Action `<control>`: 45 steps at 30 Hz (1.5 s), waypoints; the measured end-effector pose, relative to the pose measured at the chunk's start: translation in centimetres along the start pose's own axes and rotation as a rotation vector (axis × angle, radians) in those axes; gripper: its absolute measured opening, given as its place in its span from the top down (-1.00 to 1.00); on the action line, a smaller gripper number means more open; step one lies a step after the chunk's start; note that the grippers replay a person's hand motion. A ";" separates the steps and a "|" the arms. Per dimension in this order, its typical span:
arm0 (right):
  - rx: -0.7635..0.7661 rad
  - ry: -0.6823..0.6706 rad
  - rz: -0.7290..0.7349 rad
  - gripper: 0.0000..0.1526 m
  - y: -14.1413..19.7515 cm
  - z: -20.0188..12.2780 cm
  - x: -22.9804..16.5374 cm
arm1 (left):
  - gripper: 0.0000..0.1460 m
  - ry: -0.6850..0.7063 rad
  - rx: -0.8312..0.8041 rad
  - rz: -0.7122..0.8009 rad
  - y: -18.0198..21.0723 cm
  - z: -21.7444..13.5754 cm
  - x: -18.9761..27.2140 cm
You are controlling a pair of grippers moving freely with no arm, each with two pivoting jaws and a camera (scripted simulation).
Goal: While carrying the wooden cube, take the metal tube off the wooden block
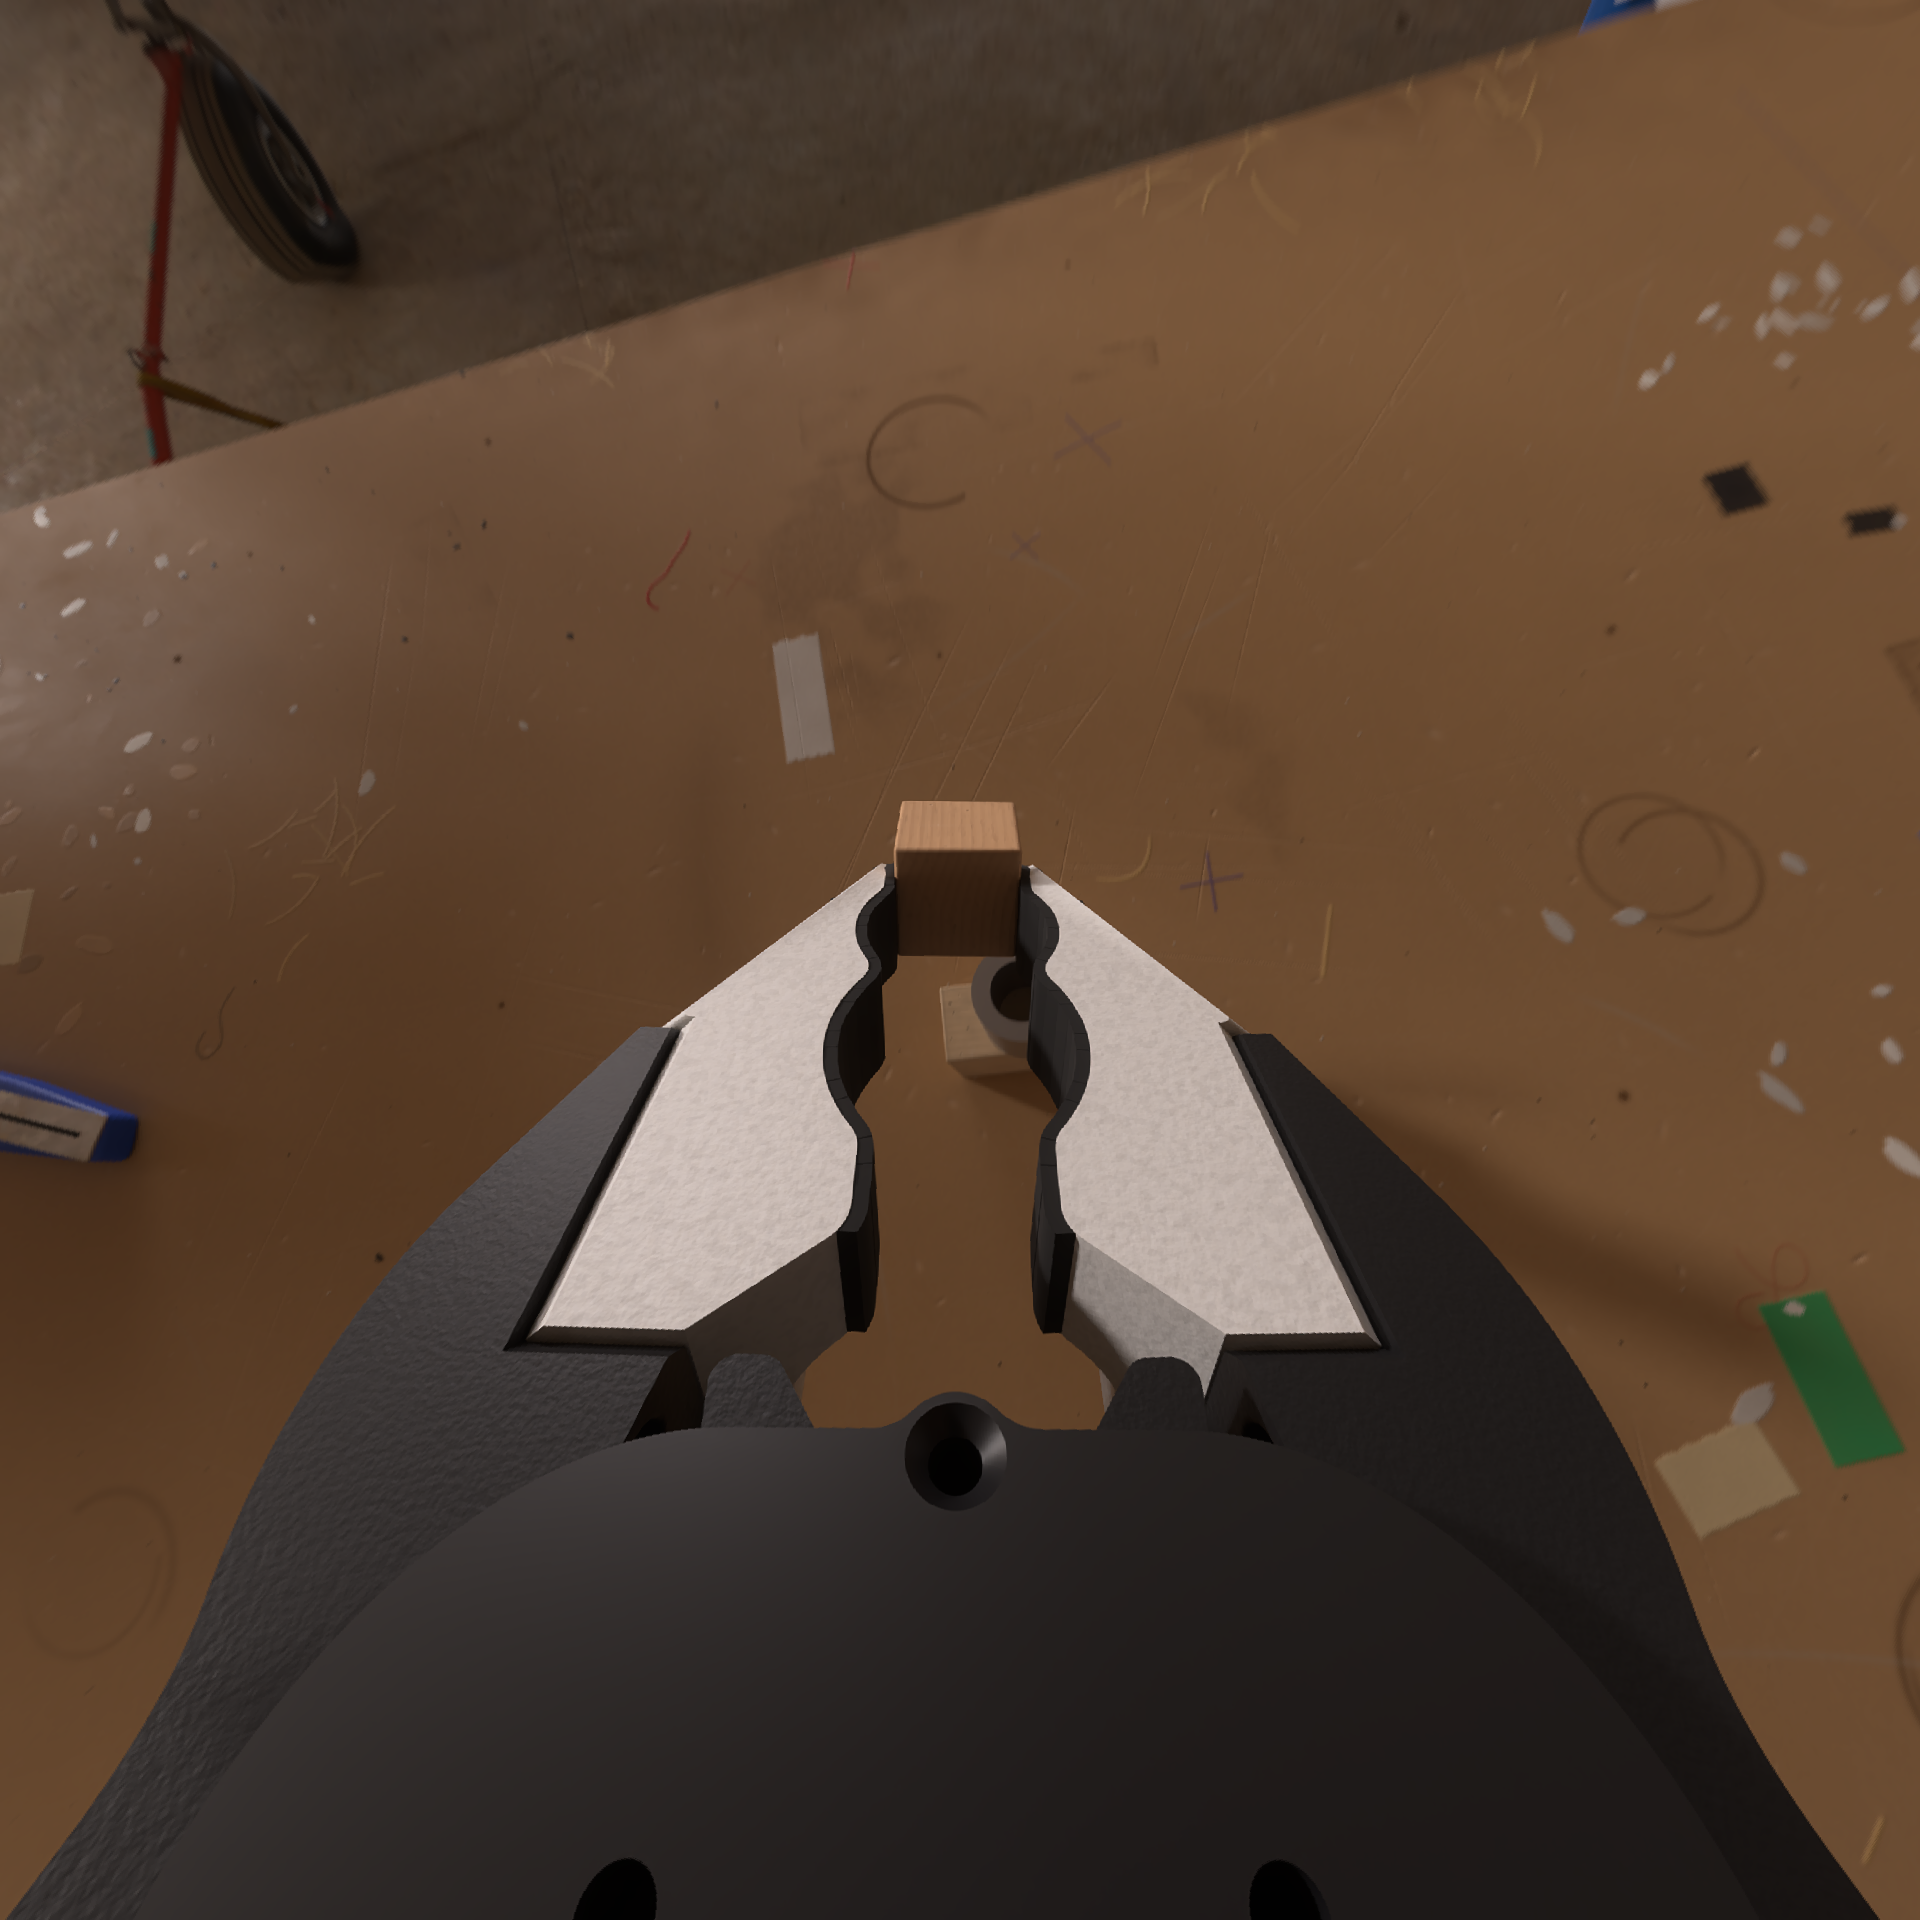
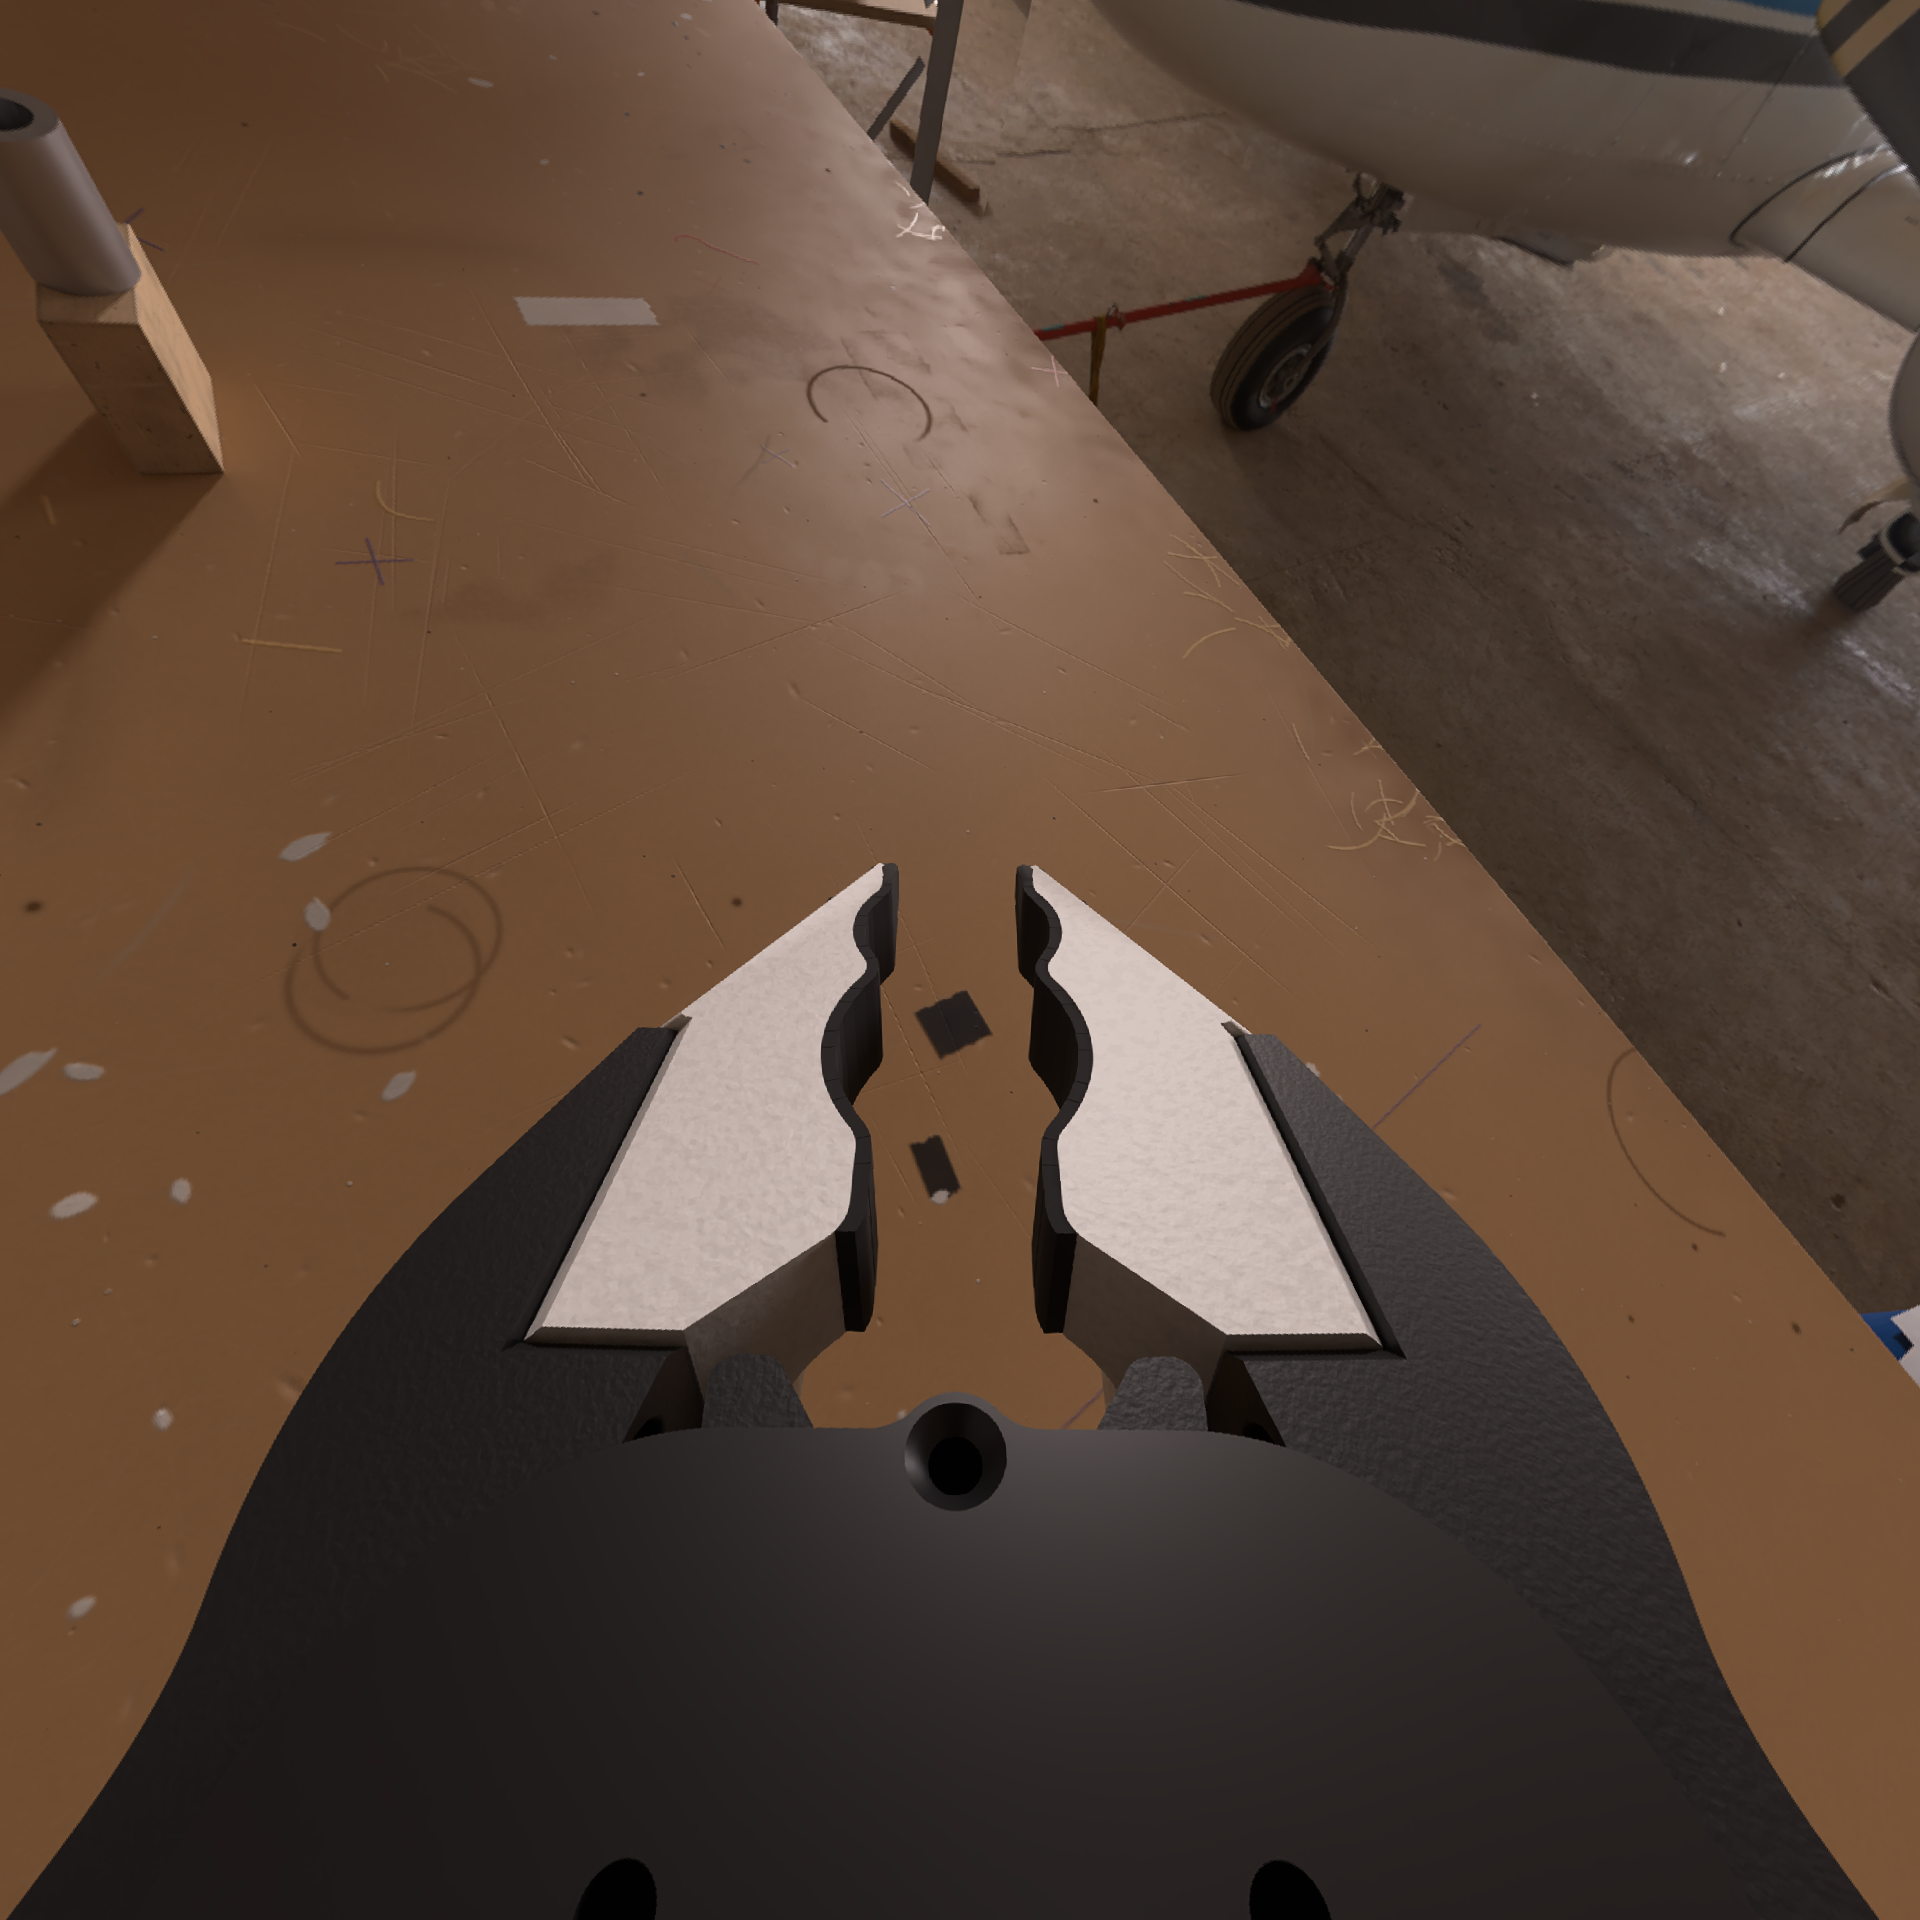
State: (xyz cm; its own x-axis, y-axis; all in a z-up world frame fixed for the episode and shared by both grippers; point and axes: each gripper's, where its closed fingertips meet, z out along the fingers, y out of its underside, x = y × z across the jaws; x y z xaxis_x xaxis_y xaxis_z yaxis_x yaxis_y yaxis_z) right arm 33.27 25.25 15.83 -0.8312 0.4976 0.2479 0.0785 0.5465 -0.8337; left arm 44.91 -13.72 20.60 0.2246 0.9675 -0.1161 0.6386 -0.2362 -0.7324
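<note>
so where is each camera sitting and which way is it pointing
Left wrist view: rides on the left gripper, high up, looking steeply down at the table; its fingers pinch the wooden cube, with the metal tube on the wooden block below.
Right wrist view: rides on the right gripper, open and empty, looking across the table toward its edge, a hangar floor and an aircraft.
Shared: the tube on its block, table marks, an aircraft wheel.

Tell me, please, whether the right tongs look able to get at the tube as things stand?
Probably yes: the right tongs are open and empty, and bare table lies between them and the tube, which stands on the block far off to their left.
</note>
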 end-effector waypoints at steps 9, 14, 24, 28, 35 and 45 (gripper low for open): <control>0.100 -0.038 0.007 0.52 -3.5 0.6 -2.1 | 0.71 -0.048 -0.005 -0.014 0.2 -0.6 -1.0; 0.422 -0.237 0.121 0.20 -12.8 3.3 -10.6 | 0.71 -0.062 0.065 -0.049 -0.4 -1.6 -1.9; 0.403 -0.444 0.143 -0.06 -14.8 19.6 -26.7 | 0.71 -0.051 0.166 -0.053 -1.8 -2.4 -2.1; 0.400 -0.508 0.246 -0.07 -14.7 21.6 -29.2 | 0.71 -0.033 0.199 -0.049 -2.3 -2.6 -2.0; 0.350 -0.498 0.195 0.13 -14.4 23.7 -31.2 | 0.71 -0.005 0.208 -0.044 -2.5 -2.3 -1.8; 0.344 -0.523 0.145 0.53 -14.0 23.5 -31.4 | 0.71 -0.007 0.207 -0.027 -2.7 -2.3 -1.5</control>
State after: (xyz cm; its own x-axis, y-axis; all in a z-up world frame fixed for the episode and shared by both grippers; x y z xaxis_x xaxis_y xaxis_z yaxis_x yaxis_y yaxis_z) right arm 45.32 -13.82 8.13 -0.9909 0.1083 -0.0799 0.1012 0.2084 -0.9728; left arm 44.48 -14.72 24.31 0.2035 0.9740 -0.0991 0.4795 -0.1874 -0.8573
